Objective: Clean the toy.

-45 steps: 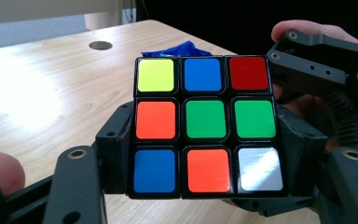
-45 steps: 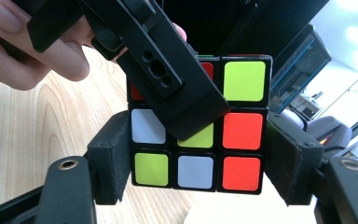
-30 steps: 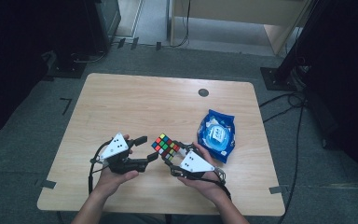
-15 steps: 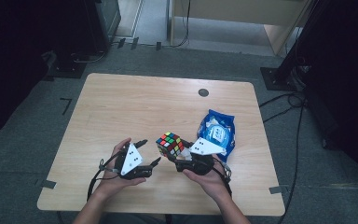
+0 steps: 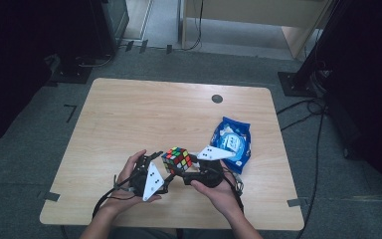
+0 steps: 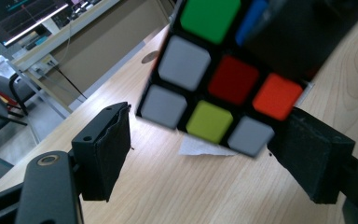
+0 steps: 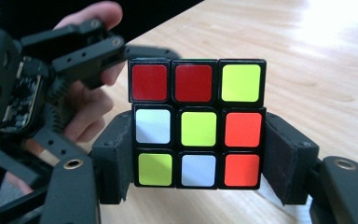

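The right claw [image 7: 198, 154] pinches the lower two layers of the scrambled Rubik's cube [image 7: 198, 123], lifted off the bench [image 5: 129, 114]. At nine o'clock, the left claw [image 5: 155, 167] stands spread, having just opened. The solve looks far from finished; the next twist remains.

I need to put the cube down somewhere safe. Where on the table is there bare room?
The table is bare across its whole far half, from the left edge to the dark round spot, and down its left side. It is crowded at the near middle: the left gripper, the cube in the right gripper, and the blue bag to the right.
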{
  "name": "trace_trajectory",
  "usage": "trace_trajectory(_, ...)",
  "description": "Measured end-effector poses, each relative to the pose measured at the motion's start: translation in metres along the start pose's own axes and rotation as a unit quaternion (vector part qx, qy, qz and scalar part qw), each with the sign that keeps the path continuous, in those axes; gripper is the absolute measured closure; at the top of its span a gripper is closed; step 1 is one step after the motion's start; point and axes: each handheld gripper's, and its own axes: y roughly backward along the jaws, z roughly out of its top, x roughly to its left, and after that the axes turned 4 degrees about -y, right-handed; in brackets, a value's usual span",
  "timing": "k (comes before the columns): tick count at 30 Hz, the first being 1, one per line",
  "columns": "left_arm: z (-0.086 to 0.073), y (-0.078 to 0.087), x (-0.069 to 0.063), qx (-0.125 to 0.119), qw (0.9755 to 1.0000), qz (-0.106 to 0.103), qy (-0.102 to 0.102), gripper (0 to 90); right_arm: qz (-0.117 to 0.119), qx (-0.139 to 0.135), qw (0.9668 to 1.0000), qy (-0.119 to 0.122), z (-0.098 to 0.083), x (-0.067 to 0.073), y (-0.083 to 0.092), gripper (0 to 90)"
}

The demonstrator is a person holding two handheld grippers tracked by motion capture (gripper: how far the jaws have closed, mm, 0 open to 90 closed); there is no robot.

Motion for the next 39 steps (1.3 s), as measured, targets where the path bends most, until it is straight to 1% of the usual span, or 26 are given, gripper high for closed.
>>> trace_trajectory(3,0.0,0.0,-0.002,0.001,0.9999,-0.001,-0.011,21.0,0.005,0.012,0.9999,-0.002,0.0,0.001,-0.003,34.9)
trace_trajectory(5,0.0,0.0,-0.004,-0.003,0.9999,-0.009,-0.012,22.3,0.011,0.02,0.9997,-0.007,-0.001,0.0,-0.005,34.8)
trace_trajectory(7,0.0,0.0,-0.004,-0.006,0.9999,-0.012,-0.011,22.6,0.017,0.025,0.9994,-0.015,-0.001,0.0,-0.006,34.8)
trace_trajectory(8,0.001,0.001,-0.003,-0.014,0.9997,-0.02,-0.005,23.5,0.02,0.028,0.9991,-0.023,0.0,0.0,-0.006,34.8)
trace_trajectory(11,0.0,0.003,-0.002,-0.024,0.9993,-0.027,0.002,25.3,0.022,0.033,0.9989,-0.026,0.001,0.001,-0.005,34.8)
trace_trajectory(14,-0.001,0.003,-0.001,-0.025,0.9993,-0.028,0.003,25.7,0.025,0.033,0.9985,-0.036,0.002,0.002,-0.004,34.8)
trace_trajectory(16,-0.001,0.003,-0.003,-0.024,0.9993,-0.027,0.0,26.1,0.026,0.035,0.9981,-0.043,0.002,0.001,-0.005,34.7)
trace_trajectory(18,0.0,0.001,-0.005,-0.022,0.9995,-0.024,-0.006,27.0,0.028,0.037,0.9978,-0.047,0.002,0.0,-0.005,34.6)
trace_trajectory(20,0.001,0.001,-0.01,-0.024,0.9992,-0.026,-0.02,31.1,0.027,0.035,0.9976,-0.053,0.001,0.0,-0.006,34.7)
trace_trajectory(21,0.001,0.0,-0.012,-0.02,0.9993,-0.019,-0.025,33.4,0.024,0.037,0.9975,-0.056,0.001,0.0,-0.006,34.6)
trace_trajectory(22,0.002,0.0,-0.012,-0.019,0.9993,-0.018,-0.025,33.8,0.021,0.038,0.9976,-0.054,0.001,0.0,-0.006,34.6)
trace_trajectory(24,0.002,0.001,-0.01,-0.024,0.9994,-0.023,-0.012,34.0,0.024,0.034,0.9975,-0.057,0.001,-0.001,-0.006,34.6)
trace_trajectory(26,0.001,0.001,-0.006,-0.022,0.9995,-0.022,0.001,34.0,0.03,0.023,0.9972,-0.064,0.002,-0.002,-0.004,34.4)
trace_trajectory(27,-0.001,0.001,-0.002,-0.021,0.9995,-0.021,0.014,34.1,0.033,0.015,0.9975,-0.061,0.002,-0.003,-0.003,34.3)
trace_trajectory(28,-0.002,0.002,0.0,-0.019,0.9994,-0.018,0.021,34.1,0.035,0.002,0.9979,-0.053,0.003,-0.004,0.0,34.3)
trace_trajectory(29,-0.005,0.002,0.004,-0.017,0.9992,-0.014,0.032,34.1,0.036,-0.008,0.998,-0.052,0.004,-0.005,0.003,33.9)
trace_trajectory(30,-0.007,0.003,0.009,-0.014,0.9988,-0.01,0.045,34.1,0.033,-0.021,0.9981,-0.048,0.005,-0.006,0.007,34.1)
trace_trajectory(32,-0.013,0.005,0.018,-0.013,0.9972,-0.003,0.073,34.1,0.017,-0.044,0.9981,-0.041,0.006,-0.01,0.013,33.7)
trace_trajectory(33,-0.015,0.005,0.022,-0.01,0.9962,-0.001,0.087,34.1,0.007,-0.051,0.9979,-0.041,0.006,-0.012,0.015,33.7)
trace_trajectory(35,-0.018,0.007,0.029,-0.01,0.9939,0.006,0.11,34.1,-0.032,-0.054,0.9975,-0.033,0.003,-0.018,0.014,35.9)
trace_trajectory(36,-0.02,0.007,0.031,-0.01,0.9927,0.007,0.12,34.1,-0.05,-0.053,0.9968,-0.033,0.0,-0.021,0.011,37.6)
trace_trajectory(37,-0.02,0.008,0.033,-0.009,0.9918,0.007,0.127,34.1,-0.062,-0.05,0.9959,-0.044,-0.003,-0.025,0.008,39.9)
trace_trajectory(38,-0.021,0.008,0.033,-0.01,0.9916,0.008,0.129,34.1,-0.082,-0.048,0.994,-0.053,-0.009,-0.03,0.004,43.4)
trace_trajectory(39,-0.021,0.008,0.033,-0.01,0.9915,0.008,0.13,34.1,-0.094,-0.047,0.9929,-0.056,-0.012,-0.032,0.001,45.3)
